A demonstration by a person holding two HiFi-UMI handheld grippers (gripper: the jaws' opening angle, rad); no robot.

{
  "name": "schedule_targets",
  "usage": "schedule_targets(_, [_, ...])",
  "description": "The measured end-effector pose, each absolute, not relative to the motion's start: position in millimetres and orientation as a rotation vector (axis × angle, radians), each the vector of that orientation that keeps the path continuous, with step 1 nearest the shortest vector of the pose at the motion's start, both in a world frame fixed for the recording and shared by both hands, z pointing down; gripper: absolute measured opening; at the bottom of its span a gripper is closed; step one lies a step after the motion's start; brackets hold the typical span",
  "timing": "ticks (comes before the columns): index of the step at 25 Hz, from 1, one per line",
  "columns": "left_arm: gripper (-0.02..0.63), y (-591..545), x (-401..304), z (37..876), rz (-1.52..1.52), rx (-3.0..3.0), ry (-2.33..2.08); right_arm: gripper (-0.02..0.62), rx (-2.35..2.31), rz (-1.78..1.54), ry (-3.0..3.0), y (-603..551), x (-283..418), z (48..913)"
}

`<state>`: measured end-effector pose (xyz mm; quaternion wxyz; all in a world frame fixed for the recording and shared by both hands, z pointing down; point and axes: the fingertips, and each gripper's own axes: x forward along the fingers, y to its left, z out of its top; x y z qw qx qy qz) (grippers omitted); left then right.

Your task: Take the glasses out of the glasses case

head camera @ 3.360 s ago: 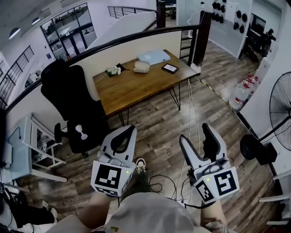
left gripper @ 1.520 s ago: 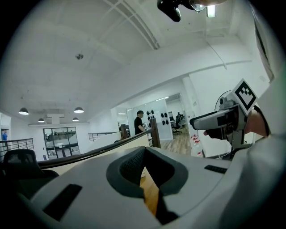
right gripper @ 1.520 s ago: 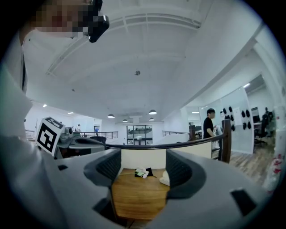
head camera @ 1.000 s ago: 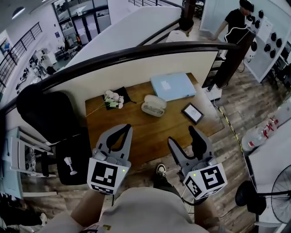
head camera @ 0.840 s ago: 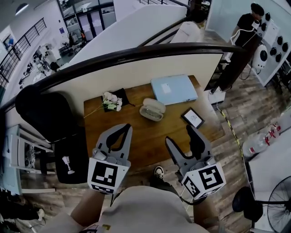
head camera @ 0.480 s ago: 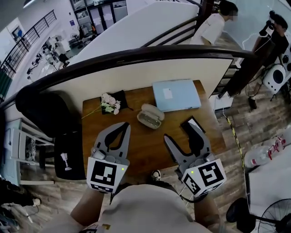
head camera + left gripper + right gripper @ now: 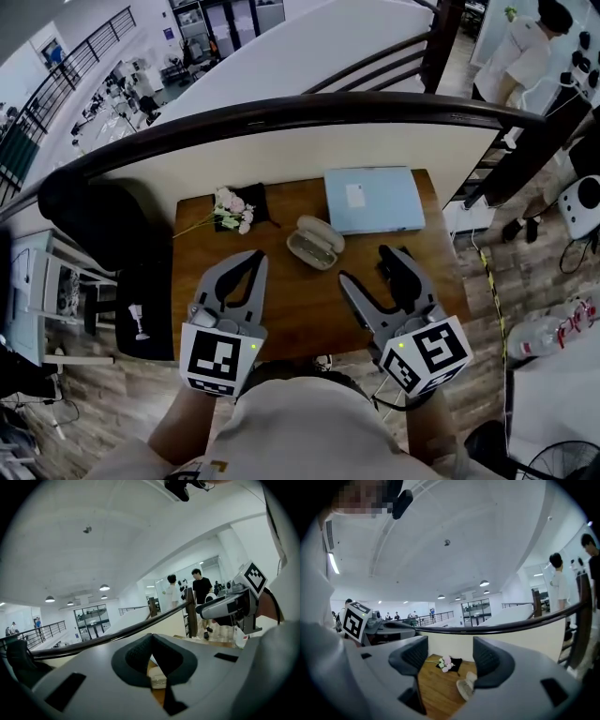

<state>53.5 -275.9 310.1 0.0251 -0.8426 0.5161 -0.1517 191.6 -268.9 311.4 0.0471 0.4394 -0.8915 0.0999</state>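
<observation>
An open cream glasses case (image 7: 315,242) lies near the middle of the wooden table (image 7: 291,305); what is inside it I cannot make out. My left gripper (image 7: 255,260) hovers over the table's near left part, short of the case, its jaws shut on nothing. My right gripper (image 7: 377,267) is over the near right part, open and empty, with the case ahead and to its left. In the left gripper view the case (image 7: 157,679) shows through the gap below the closed fingertips (image 7: 151,636). The right gripper view shows the case (image 7: 465,686) low between the open jaws (image 7: 450,656).
A light blue flat box (image 7: 373,200) lies at the table's back right. Pink flowers on a black cloth (image 7: 234,208) lie at the back left. A dark tablet (image 7: 385,255) is partly hidden by my right gripper. A black chair (image 7: 89,220) stands left; a dark railing (image 7: 281,112) runs behind.
I have come up to the table. Both grippers have moved forward and now hang over its near edge. The case and the blue box look closer. The jaws are unchanged.
</observation>
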Motion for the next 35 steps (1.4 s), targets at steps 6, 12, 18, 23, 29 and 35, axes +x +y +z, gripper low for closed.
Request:
schedule_targets(6, [0.003, -279.8, 41.1, 322.5, -0.488, -2.639, 1.586, 0.305, 1.319, 0.337, -2.672, -273.5, 179.0, 330.7])
schedule_targets(12, [0.003, -292.4, 32.0, 332.9, -0.497, -2.69, 1.56, 0.305, 1.3, 0.366, -2.604, -284.8, 168.3, 353.3])
schedule_targets(18, [0.003, -318.1, 28.5, 370.3, -0.671, -2.74, 1.484, 0.304, 1.239, 0.412, -2.49, -316.0, 160.4, 397.4])
schedule_targets(23, [0.003, -349.4, 23.4, 416.3, -0.782, -2.782, 1.467, 0.296, 1.147, 0.438, -2.393, -344.1, 146.1, 446.1])
schedule_targets(29, [0.003, -378.3, 24.2, 479.9, -0.909, -2.83, 1.438, 0.293, 1.063, 0.496, -2.301, -372.8, 131.2, 515.3])
schedule_targets(35, [0.003, -402.8, 33.2, 539.9, -1.006, -2.883, 1.387, 0.287, 0.997, 0.476, -2.222, -400.1, 120.5, 578.7])
